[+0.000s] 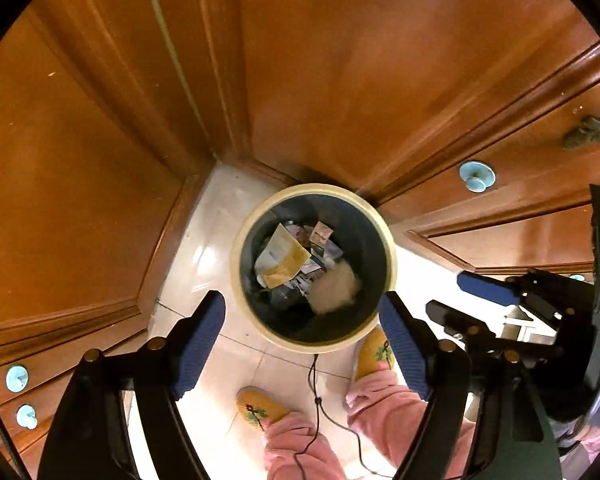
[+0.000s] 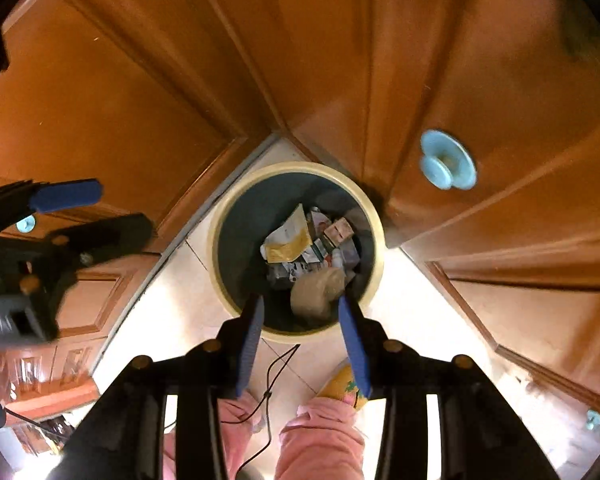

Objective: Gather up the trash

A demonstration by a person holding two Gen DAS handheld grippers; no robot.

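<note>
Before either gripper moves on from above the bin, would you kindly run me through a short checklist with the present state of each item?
1. Left gripper empty: ok, jaws wide apart, nothing between them.
2. Right gripper empty: ok, jaws apart, nothing between the pads.
3. Trash inside the bin: ok, papers and a pale wad lie within its rim.
4. Room left in the bin: ok, the trash sits well below the rim.
5. Cable clear of the grippers: cannot tell, it hangs between them toward the bin's rim.
6. Stray trash on the floor: cannot tell, only the tiles near the bin show.
</note>
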